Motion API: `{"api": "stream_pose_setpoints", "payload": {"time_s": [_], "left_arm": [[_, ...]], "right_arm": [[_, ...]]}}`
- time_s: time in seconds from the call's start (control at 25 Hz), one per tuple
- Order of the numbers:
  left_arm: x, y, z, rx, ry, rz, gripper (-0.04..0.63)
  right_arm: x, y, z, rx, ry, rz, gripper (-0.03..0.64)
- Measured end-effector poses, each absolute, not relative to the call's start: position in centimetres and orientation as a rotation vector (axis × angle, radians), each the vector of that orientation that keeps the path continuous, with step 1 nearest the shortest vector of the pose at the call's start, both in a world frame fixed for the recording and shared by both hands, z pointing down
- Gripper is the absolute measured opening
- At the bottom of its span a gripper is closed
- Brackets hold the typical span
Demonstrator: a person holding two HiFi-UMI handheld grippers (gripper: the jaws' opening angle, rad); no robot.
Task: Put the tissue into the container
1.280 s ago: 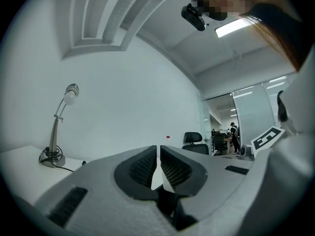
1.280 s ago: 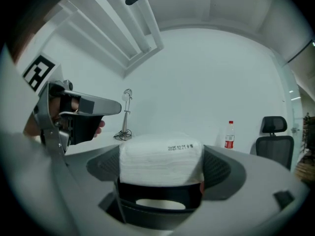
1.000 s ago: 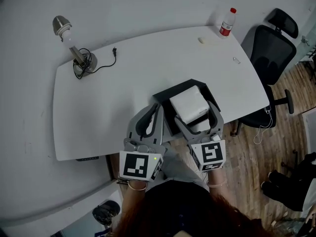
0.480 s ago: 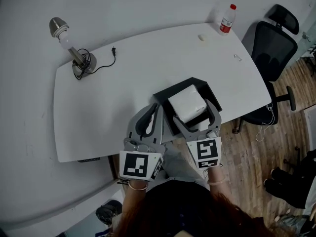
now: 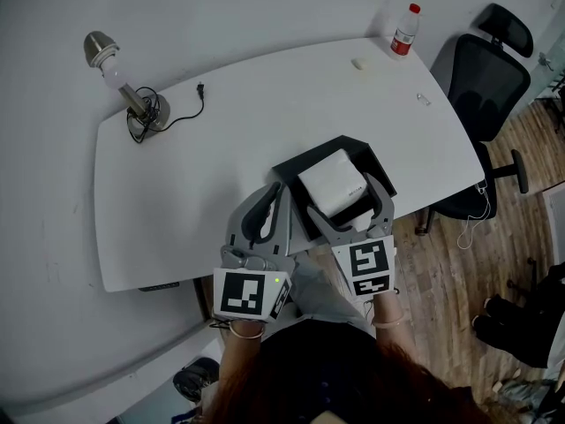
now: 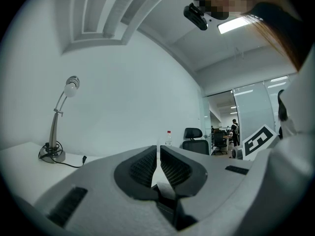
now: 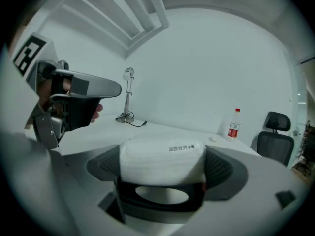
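A white tissue pack (image 5: 334, 182) with a printed date is held over the black container (image 5: 287, 168) at the table's near edge. My right gripper (image 5: 346, 208) is shut on the pack, one jaw against each side of it. The right gripper view shows the tissue pack (image 7: 162, 159) filling the gap between the pads of the right gripper (image 7: 162, 170). My left gripper (image 5: 269, 203) is just left of the container, shut and empty. Its pads meet in the left gripper view (image 6: 158, 163). Whether the pack touches the container floor is hidden.
The white table (image 5: 177, 201) carries a desk lamp (image 5: 132, 95) with its cord at the far left. A red-capped bottle (image 5: 404, 32) and two small items stand at the far right. A black office chair (image 5: 485, 104) is beside the table's right end.
Nothing has visibly changed apart from a slight shift of the head view. The right gripper still holds the tissue pack over the container.
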State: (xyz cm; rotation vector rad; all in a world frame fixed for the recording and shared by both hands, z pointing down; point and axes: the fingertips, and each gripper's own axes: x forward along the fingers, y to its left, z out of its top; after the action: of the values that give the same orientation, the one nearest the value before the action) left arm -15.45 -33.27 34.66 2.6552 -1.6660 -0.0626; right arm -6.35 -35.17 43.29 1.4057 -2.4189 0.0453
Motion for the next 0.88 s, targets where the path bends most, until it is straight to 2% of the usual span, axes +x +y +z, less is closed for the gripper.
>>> {"api": "stream_pose_setpoints", "payload": {"time_s": [0.88], "left_arm": [[-15.3, -33.1, 34.7, 2.661, -1.662, -0.058, 0.043]], "right_arm": [[-5.8, -34.5, 45.5, 1.327, -2.283, 0.145, 0.454]]}}
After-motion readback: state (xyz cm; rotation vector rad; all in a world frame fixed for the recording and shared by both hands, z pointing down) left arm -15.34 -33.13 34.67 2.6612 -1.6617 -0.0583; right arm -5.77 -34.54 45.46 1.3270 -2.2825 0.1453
